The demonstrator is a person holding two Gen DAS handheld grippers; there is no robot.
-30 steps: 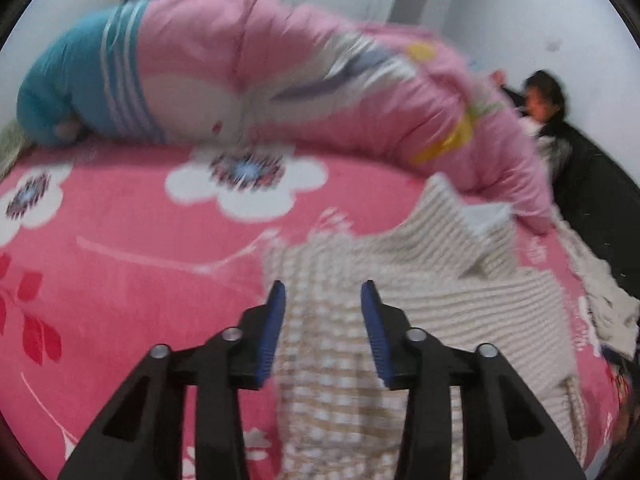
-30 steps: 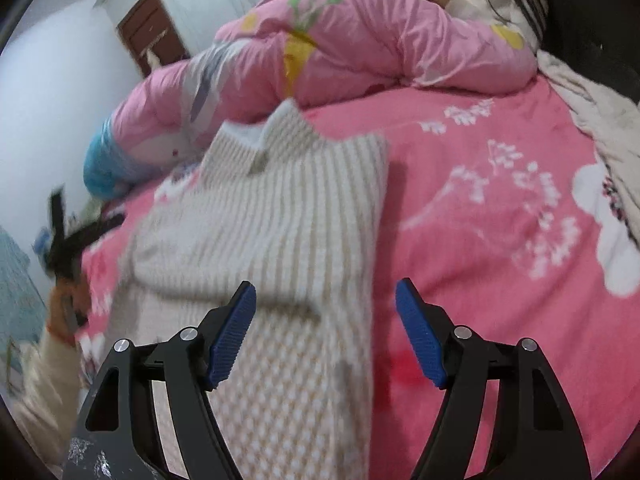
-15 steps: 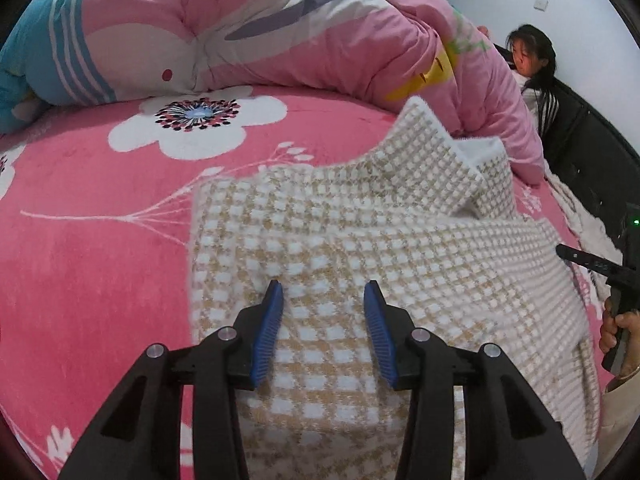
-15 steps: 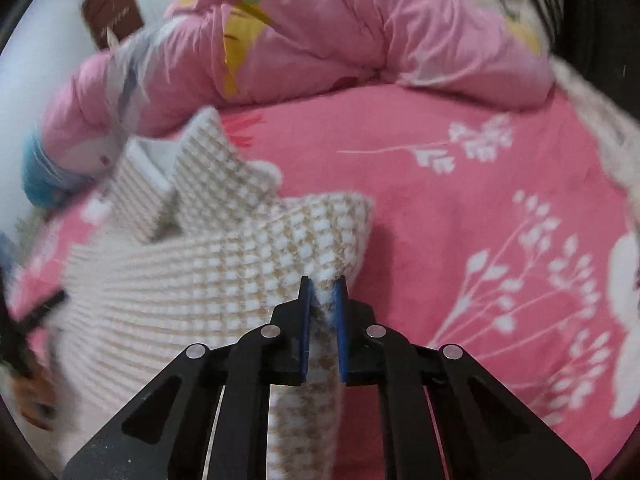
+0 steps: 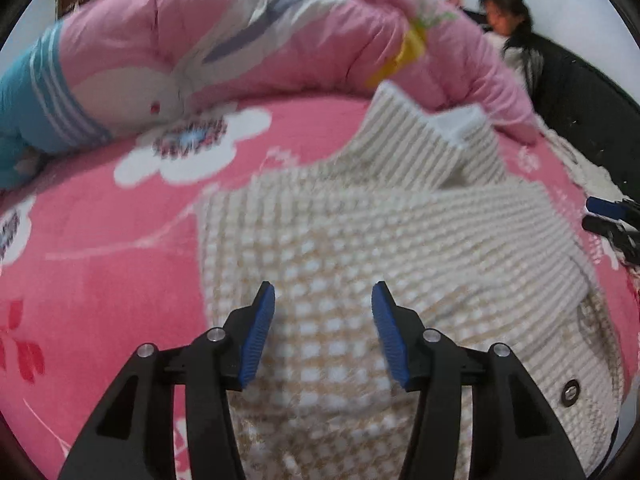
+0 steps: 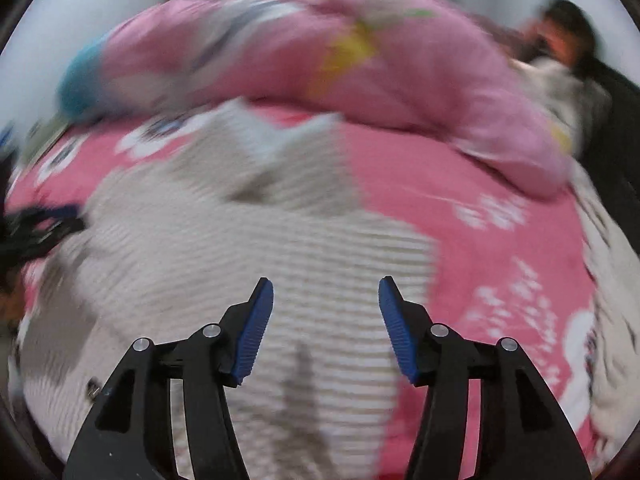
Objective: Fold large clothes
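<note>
The coat (image 6: 280, 260) edge, pinched a moment ago, has been let go by the right gripper (image 6: 326, 320); one fold seems laid. Both grippers' jaws are opening, empty; left gripper (image 5: 323, 328) too.

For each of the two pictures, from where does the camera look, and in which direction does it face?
Left wrist: sits on the left gripper, faces down over the checked coat on the pink bed; the right gripper shows at the edge.
Right wrist: sits on the right gripper, faces the same coat, blurred.
Both share the coat, the rolled quilt and a person behind. Both jaws are opening, nothing between.
</note>
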